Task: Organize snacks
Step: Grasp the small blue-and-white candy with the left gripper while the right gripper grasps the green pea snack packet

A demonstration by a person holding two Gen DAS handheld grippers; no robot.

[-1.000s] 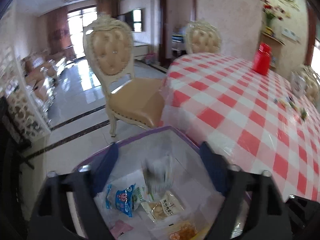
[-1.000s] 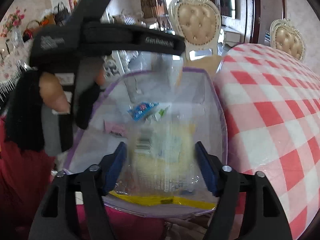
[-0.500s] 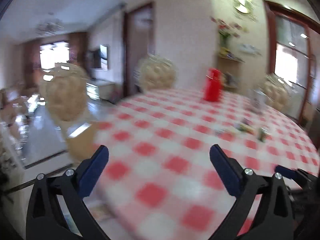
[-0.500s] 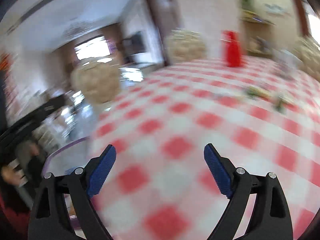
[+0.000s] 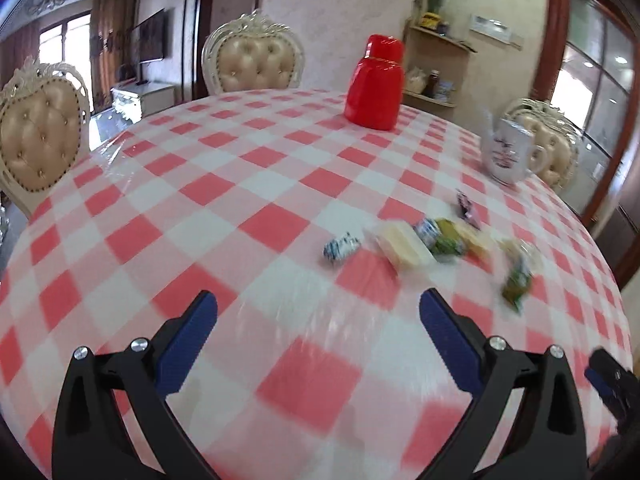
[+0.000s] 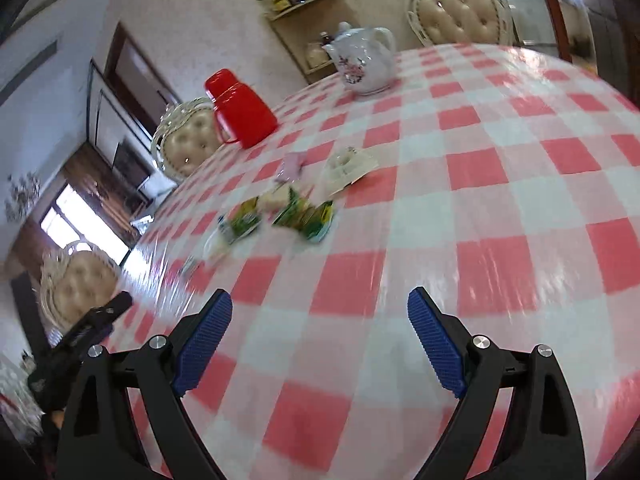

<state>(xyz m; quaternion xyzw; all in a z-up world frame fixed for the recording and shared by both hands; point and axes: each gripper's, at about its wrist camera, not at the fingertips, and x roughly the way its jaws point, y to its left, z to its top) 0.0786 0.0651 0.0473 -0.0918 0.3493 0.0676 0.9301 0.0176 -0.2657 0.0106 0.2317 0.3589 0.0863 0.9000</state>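
Motion blur smears the snack packets (image 5: pixel 432 240) at centre right of your left wrist view, so you cannot read a single label. The same cluster (image 6: pixel 280 212) is streaked in the right wrist view, packets running into one another. The bench (image 5: pixel 240 184) is cut off by the lower edge of both views, its near rim unseen. At the lower right, your right gripper (image 5: pixel 612 384) shows only as a dark sliver clipped by the frame.

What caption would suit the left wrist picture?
Open left gripper over a checked table, snacks ahead, red jug and teapot behind.
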